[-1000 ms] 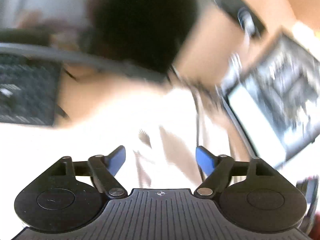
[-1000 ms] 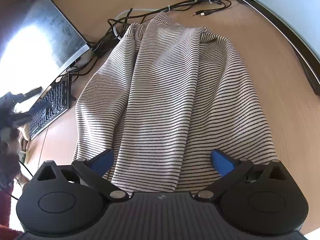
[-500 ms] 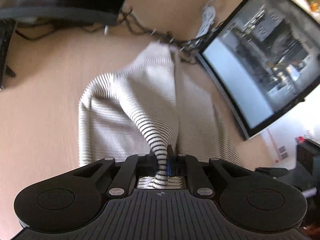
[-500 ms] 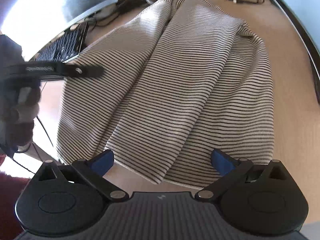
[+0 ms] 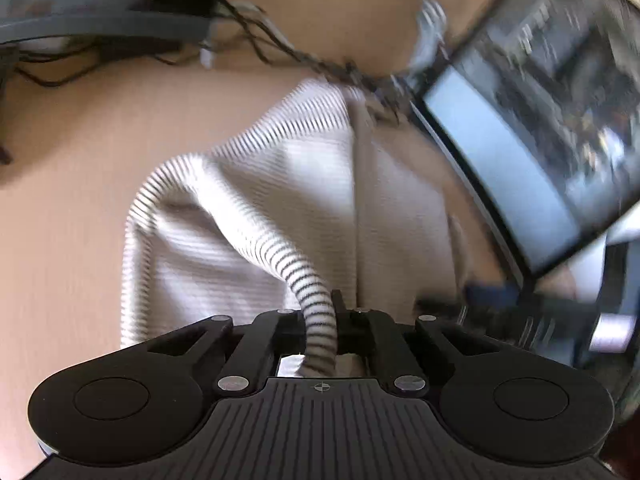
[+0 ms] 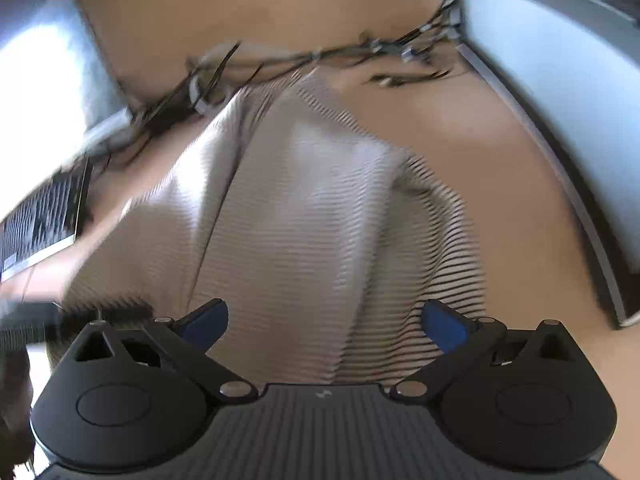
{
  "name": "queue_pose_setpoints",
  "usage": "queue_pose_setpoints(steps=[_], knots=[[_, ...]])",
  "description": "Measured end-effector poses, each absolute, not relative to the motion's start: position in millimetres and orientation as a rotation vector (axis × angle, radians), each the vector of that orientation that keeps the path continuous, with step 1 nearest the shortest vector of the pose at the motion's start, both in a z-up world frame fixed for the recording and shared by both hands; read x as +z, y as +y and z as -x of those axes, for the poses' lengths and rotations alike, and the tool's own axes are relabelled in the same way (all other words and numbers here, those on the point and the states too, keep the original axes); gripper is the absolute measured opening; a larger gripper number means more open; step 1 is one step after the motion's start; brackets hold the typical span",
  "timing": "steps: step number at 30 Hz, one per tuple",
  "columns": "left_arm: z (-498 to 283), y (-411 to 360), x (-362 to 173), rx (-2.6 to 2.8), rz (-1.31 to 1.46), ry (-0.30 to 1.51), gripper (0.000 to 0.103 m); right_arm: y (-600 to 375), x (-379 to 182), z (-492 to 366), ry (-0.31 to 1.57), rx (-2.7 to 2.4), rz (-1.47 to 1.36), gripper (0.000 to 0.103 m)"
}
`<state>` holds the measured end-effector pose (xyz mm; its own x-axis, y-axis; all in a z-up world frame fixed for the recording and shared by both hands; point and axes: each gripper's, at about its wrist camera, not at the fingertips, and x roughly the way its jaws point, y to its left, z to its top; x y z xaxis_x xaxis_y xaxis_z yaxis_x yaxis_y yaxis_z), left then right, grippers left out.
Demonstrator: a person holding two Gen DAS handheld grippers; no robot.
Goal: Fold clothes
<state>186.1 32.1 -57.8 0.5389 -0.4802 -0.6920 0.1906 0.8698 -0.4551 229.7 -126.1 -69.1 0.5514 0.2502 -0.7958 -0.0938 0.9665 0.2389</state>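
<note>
Left wrist view shows the left gripper (image 5: pixel 320 320) clamped on a bunched edge of the striped garment (image 5: pixel 280 208), rumpled and unfolded on the desk (image 5: pixel 72 208), while the right gripper (image 6: pixel 324 320) gapes over it.

The left tongs (image 5: pixel 322 320) are closed on a rolled ridge of a black-and-white striped garment (image 5: pixel 280 200), pinched between the two black arms at the bottom centre. From there the ridge curves up and leftward across the cloth, which lies spread over a tan tabletop (image 5: pixel 72 208). A vertical crease runs up the garment's middle. A tangle of dark cables (image 5: pixel 288 48) lies past its far edge. A tilted monitor (image 5: pixel 532 128) stands on the right. The view is motion-blurred.
</note>
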Motion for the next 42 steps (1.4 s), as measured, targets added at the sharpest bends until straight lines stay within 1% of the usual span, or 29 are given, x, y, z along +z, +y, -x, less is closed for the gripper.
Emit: queue_pose_setpoints(steps=[4,7,10,13,15,17,18,20,21,22,23,24,25,27,28,29,30,31,32,33,35,36,38,39,40,42], knots=[[-184,87,-22,-0.280,0.436,0.779,0.006,-104,-73,-222,0.955,0.272,0.018,0.103],[-187,132,-3,-0.164,0.472,0.700,0.006,-104,-73,-223,0.953,0.335,0.047,0.103],[-190,177,13,-0.049,0.502,0.631,0.006,-105,-70,-226,0.962,0.426,0.005,0.103],[-201,203,-2,0.019,0.530,0.695,0.006,-89,-71,-230,0.967,0.454,0.048,0.103],[-202,217,-17,0.032,0.589,0.739,0.007,-72,-73,-234,0.984,0.428,0.128,0.103],[-203,230,-31,0.038,0.647,0.779,0.007,-67,-73,-240,1.013,0.402,0.142,0.103],[-200,235,-33,0.021,0.673,0.785,0.009,-65,-73,-242,1.028,0.389,0.145,0.103],[-195,244,-38,-0.013,0.726,0.797,0.022,-67,-70,-249,1.061,0.387,0.115,0.103],[-193,247,-40,-0.031,0.745,0.802,0.036,-71,-69,-253,1.078,0.384,0.081,0.103],[-191,248,-40,-0.051,0.745,0.807,0.048,-76,-66,-257,1.095,0.376,0.032,0.103],[-188,247,-40,-0.069,0.734,0.813,0.053,-79,-59,-259,1.091,0.361,-0.009,0.103],[-185,245,-41,-0.086,0.727,0.821,0.065,-82,-51,-260,1.080,0.344,-0.046,0.103],[-182,245,-41,-0.104,0.728,0.833,0.077,-75,-43,-261,1.039,0.330,-0.021,0.103],[-177,245,-43,-0.139,0.731,0.856,0.086,-56,-29,-262,0.937,0.304,0.070,0.103],[-175,245,-43,-0.157,0.732,0.867,0.088,-46,-23,-263,0.886,0.291,0.114,0.103],[-172,245,-44,-0.172,0.740,0.876,0.090,-32,-21,-266,0.850,0.282,0.159,0.100],[-170,246,-45,-0.182,0.763,0.877,0.094,-17,-21,-270,0.819,0.276,0.205,0.090],[-168,247,-44,-0.192,0.788,0.875,0.095,0,-23,-273,0.798,0.278,0.243,0.080],[-166,248,-44,-0.204,0.812,0.874,0.095,16,-28,-277,0.789,0.282,0.286,0.075],[-165,248,-44,-0.216,0.835,0.874,0.095,32,-35,-283,0.782,0.284,0.331,0.068],[-162,249,-44,-0.233,0.873,0.882,0.095,59,-54,-292,0.797,0.281,0.453,0.062],[-160,250,-45,-0.239,0.890,0.888,0.095,68,-65,-296,0.812,0.279,0.520,0.050],[-156,254,-43,-0.234,0.883,0.889,0.095,71,-72,-297,0.769,0.310,0.647,0.040],[-153,257,-41,-0.224,0.862,0.884,0.095,66,-71,-296,0.746,0.322,0.730,0.021],[-150,260,-40,-0.216,0.848,0.882,0.095,59,-70,-295,0.720,0.321,0.790,0.014],[-144,267,-39,-0.198,0.822,0.877,0.096,25,-63,-298,0.672,0.287,0.884,0.014]])
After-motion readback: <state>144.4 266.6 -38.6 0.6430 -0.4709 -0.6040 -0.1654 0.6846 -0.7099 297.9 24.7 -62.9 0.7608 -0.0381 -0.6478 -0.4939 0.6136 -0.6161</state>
